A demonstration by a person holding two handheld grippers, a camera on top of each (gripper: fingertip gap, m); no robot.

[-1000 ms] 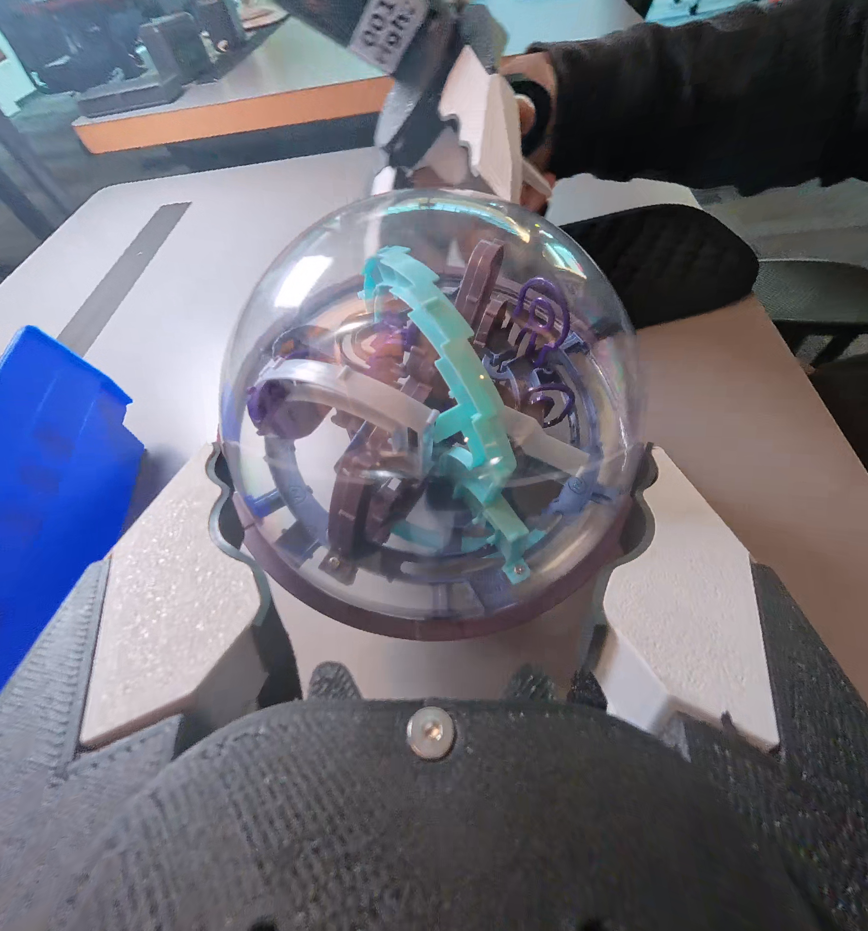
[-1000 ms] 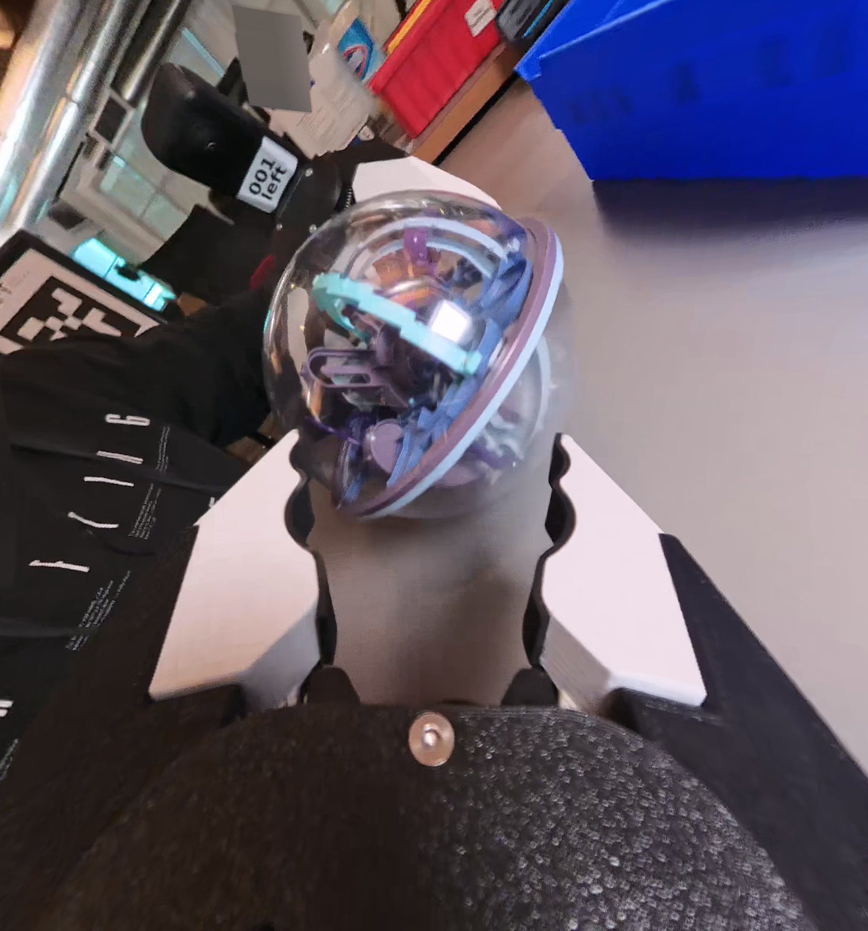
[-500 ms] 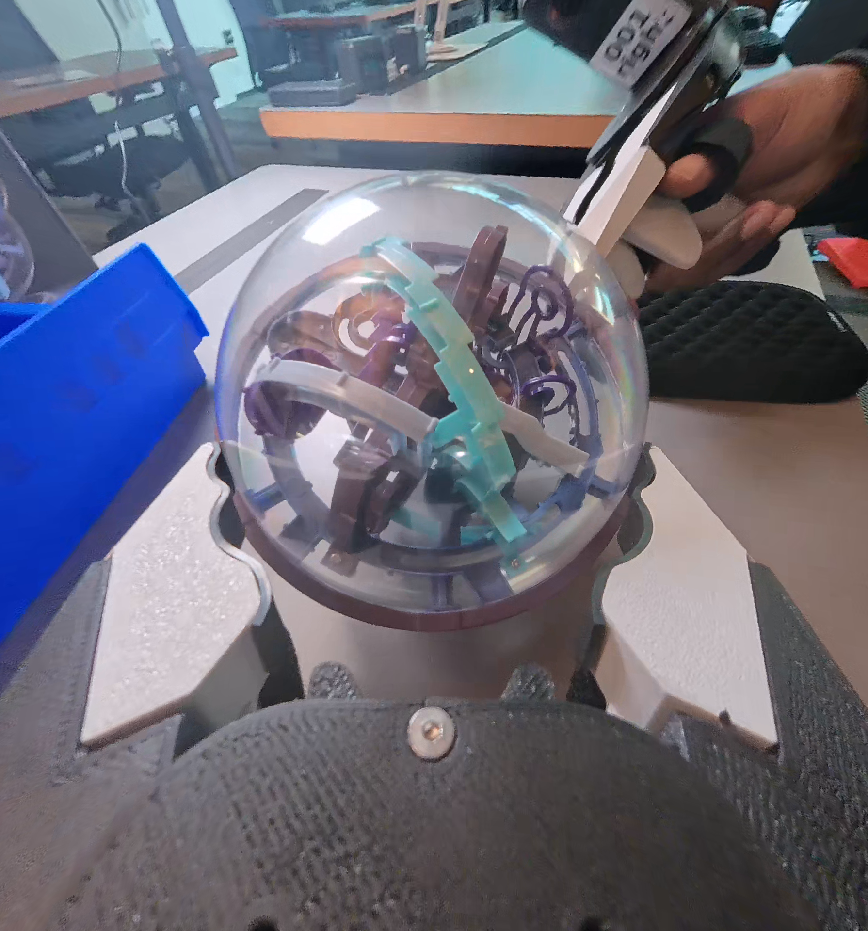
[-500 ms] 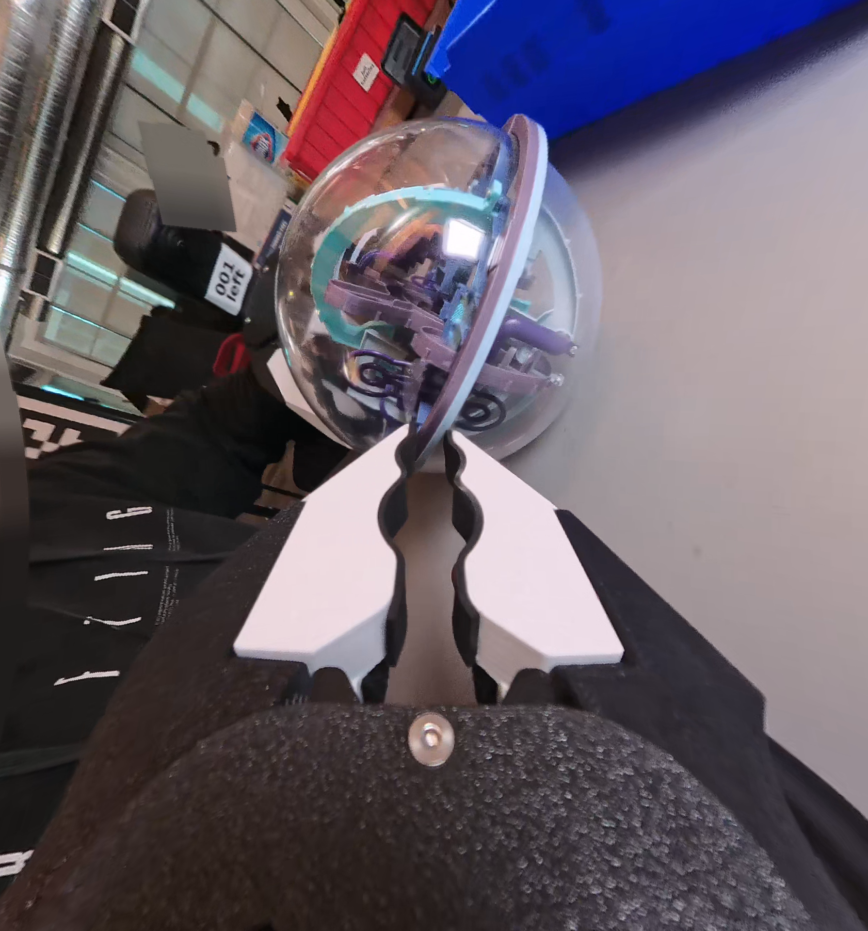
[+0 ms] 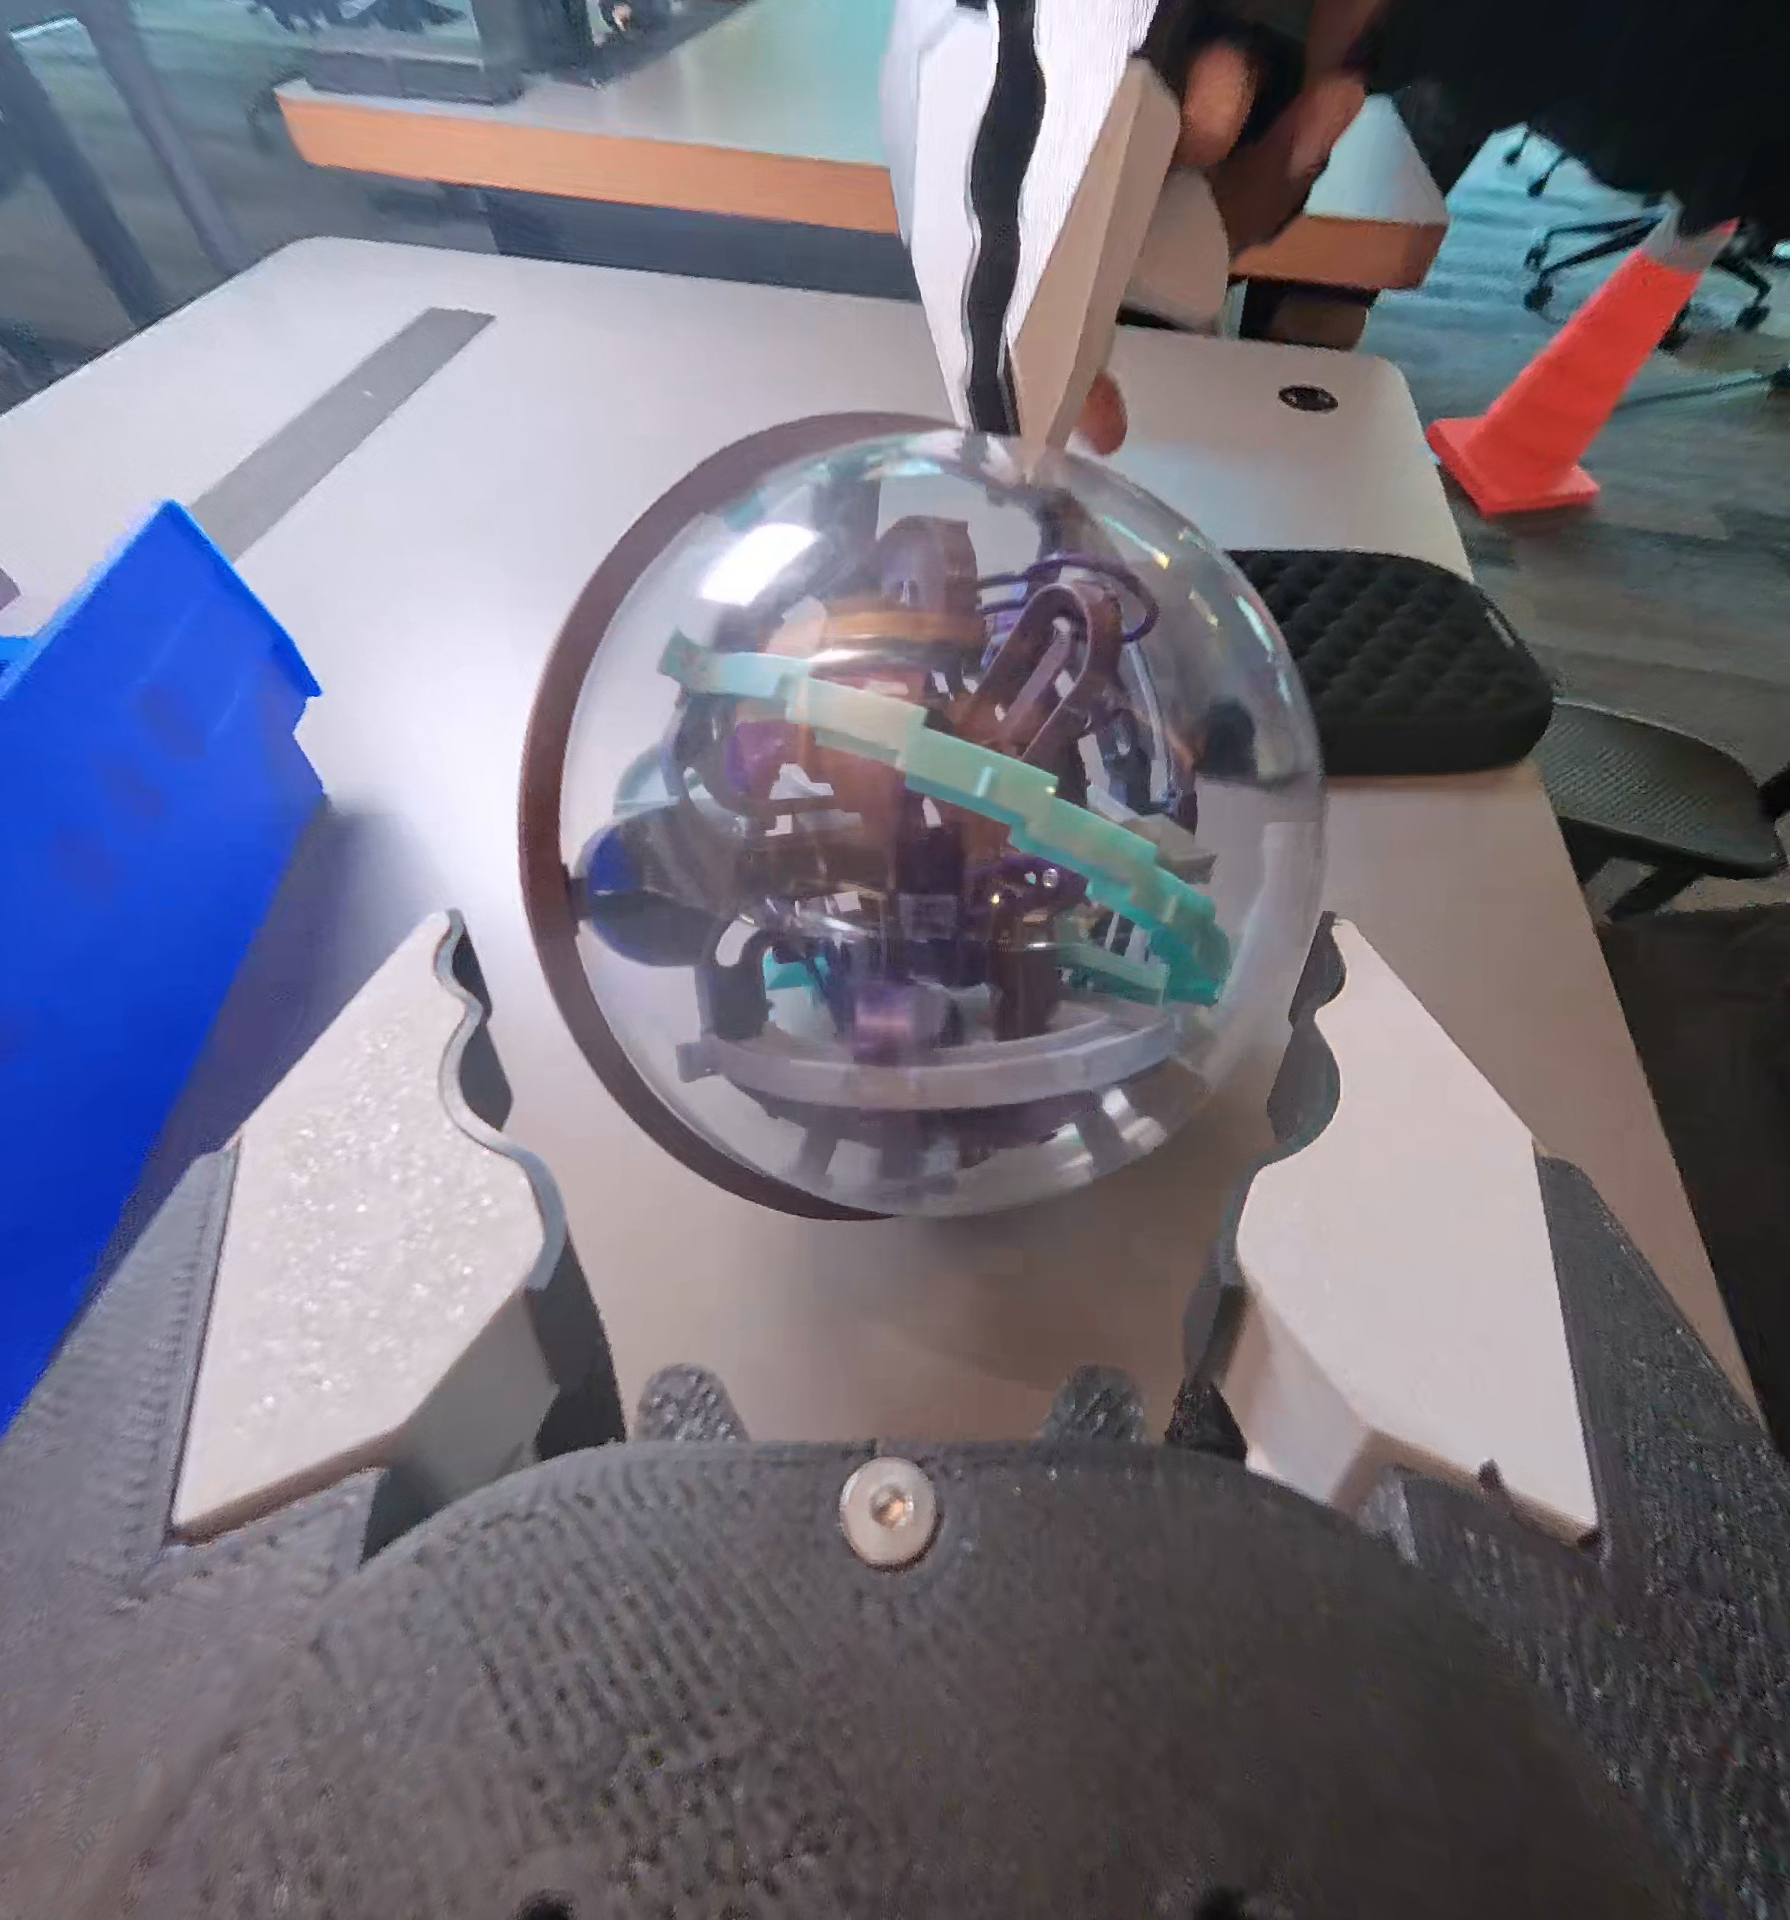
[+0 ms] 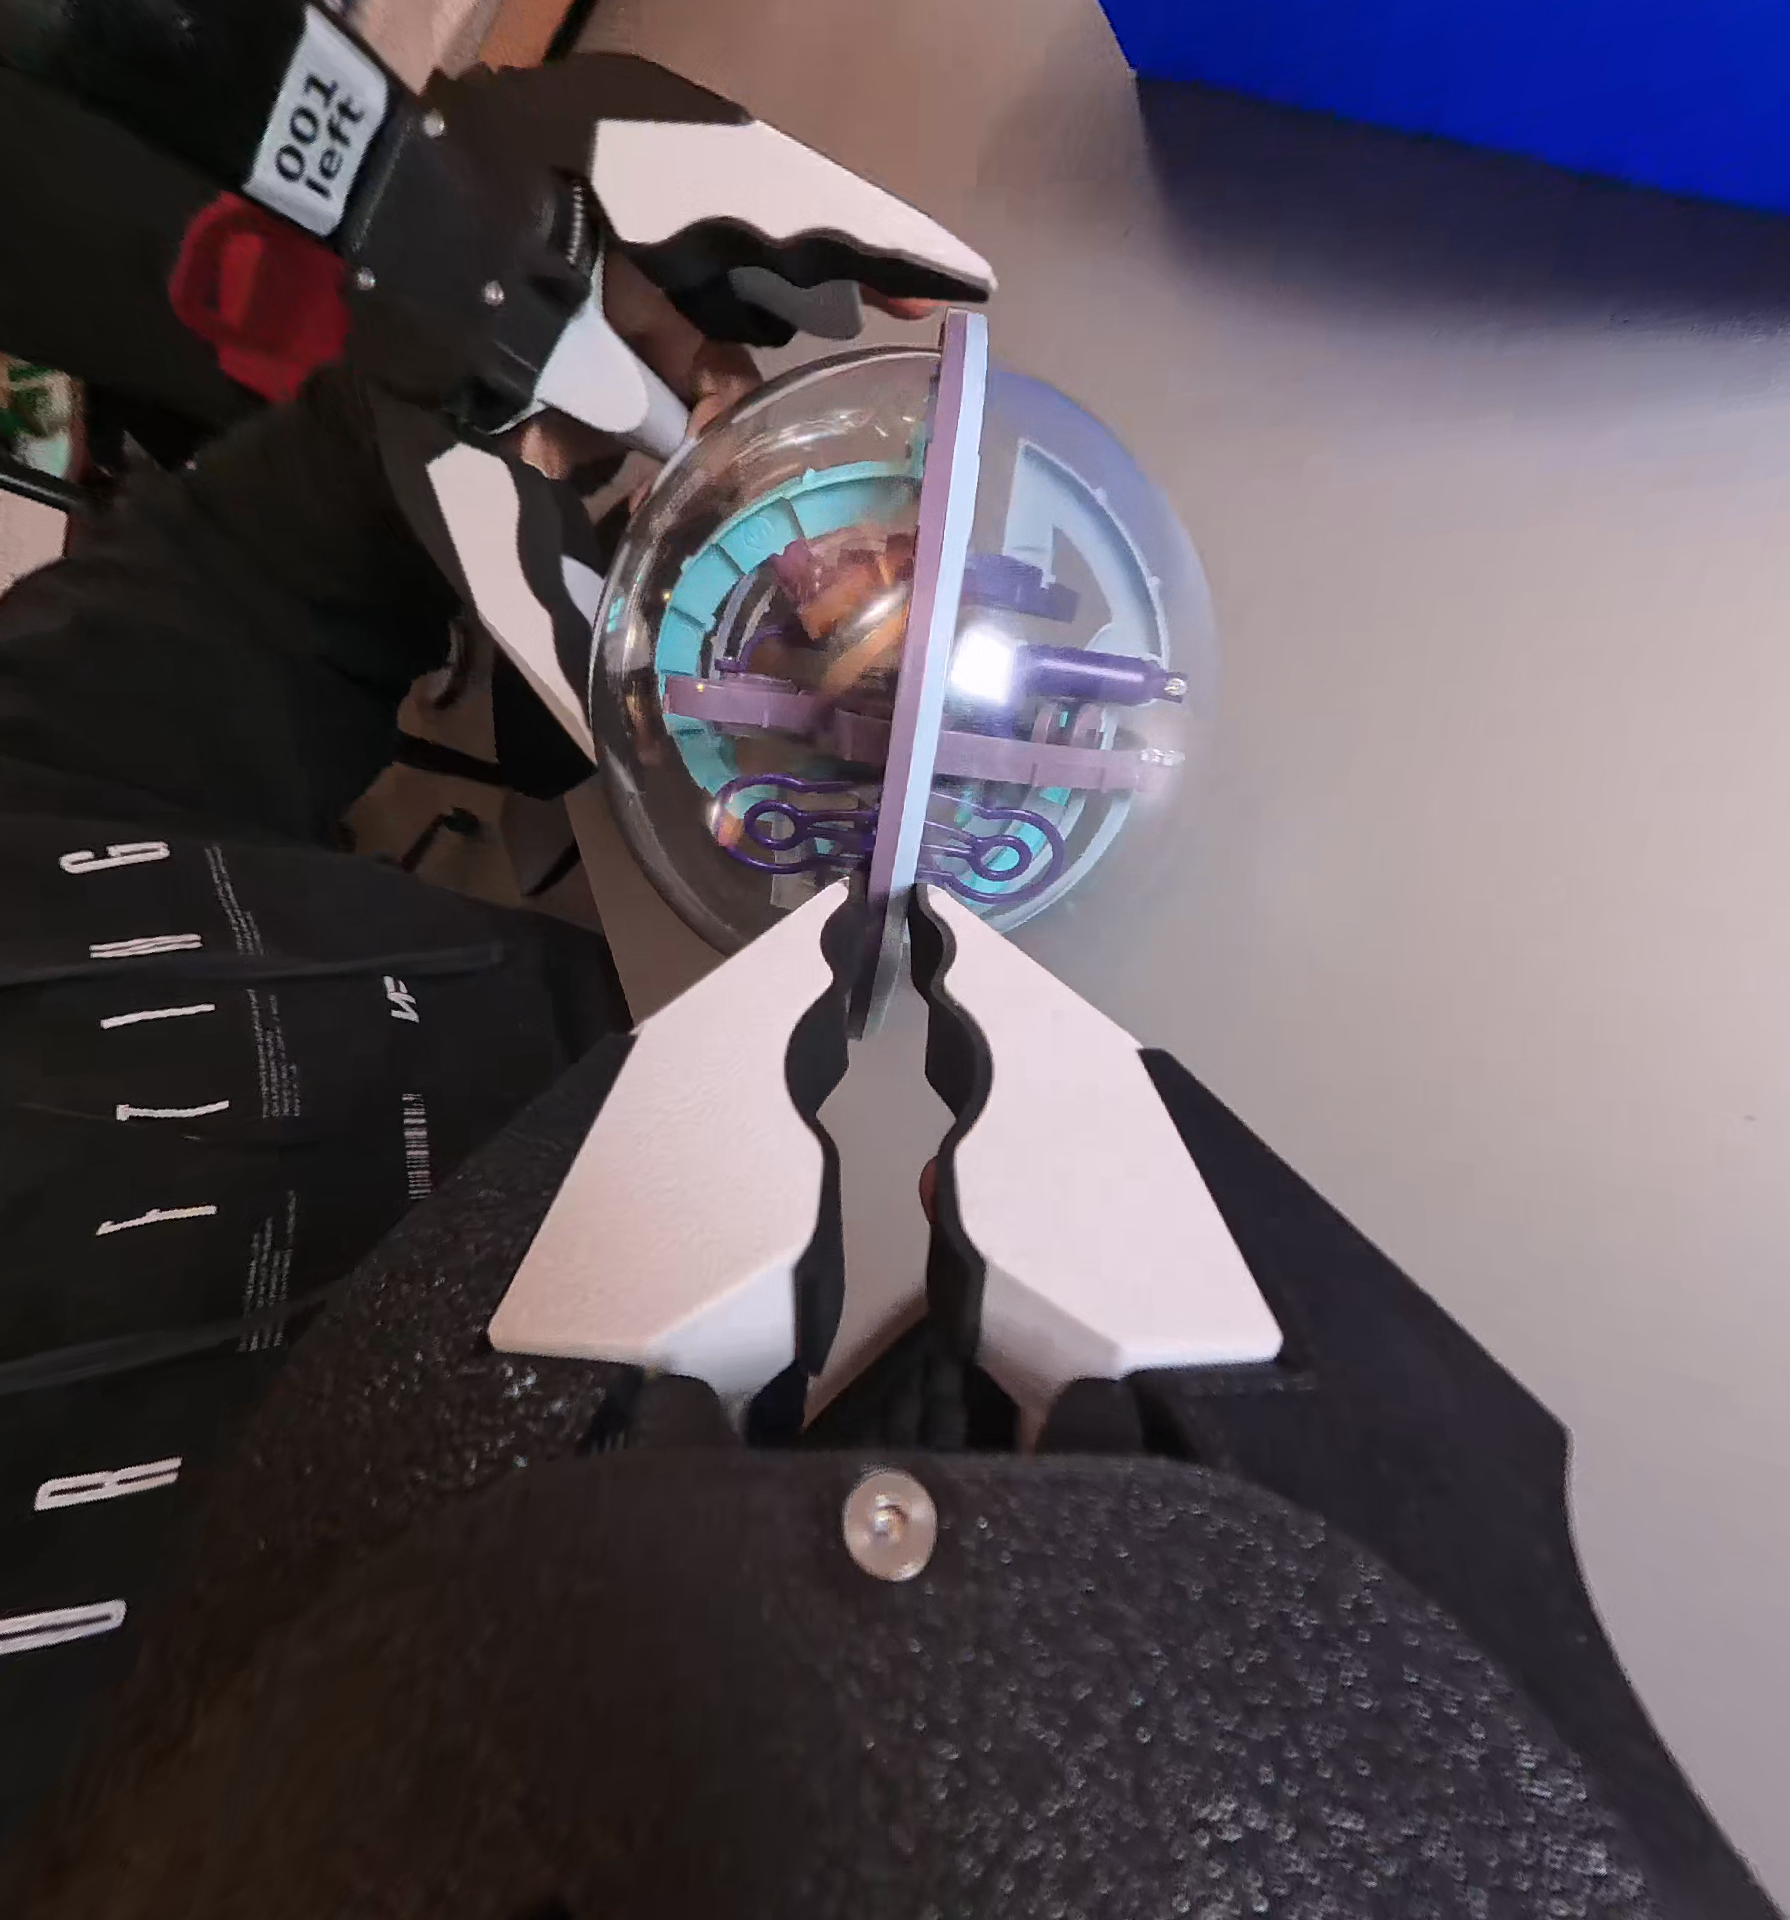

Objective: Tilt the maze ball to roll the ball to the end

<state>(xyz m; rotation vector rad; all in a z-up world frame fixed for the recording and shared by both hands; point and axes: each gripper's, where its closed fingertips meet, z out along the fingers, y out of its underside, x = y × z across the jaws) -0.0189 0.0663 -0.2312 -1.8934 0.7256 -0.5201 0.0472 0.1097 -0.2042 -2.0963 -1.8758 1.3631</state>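
The right claw [image 6: 883,914] pinched the maze ball [image 6: 901,665] by its purple rim [image 6: 948,582] — the left claw [image 5: 886,935] stood released, fingers wide on either side of the ball.

The maze ball [image 5: 932,831] is glossy clear plastic over matt coloured plastic tracks. The table [image 5: 662,343] looks smooth and matt; the blue bin [image 5: 112,831], smooth plastic.

Grey table [image 5: 725,343], black office chairs [image 5: 1649,790]
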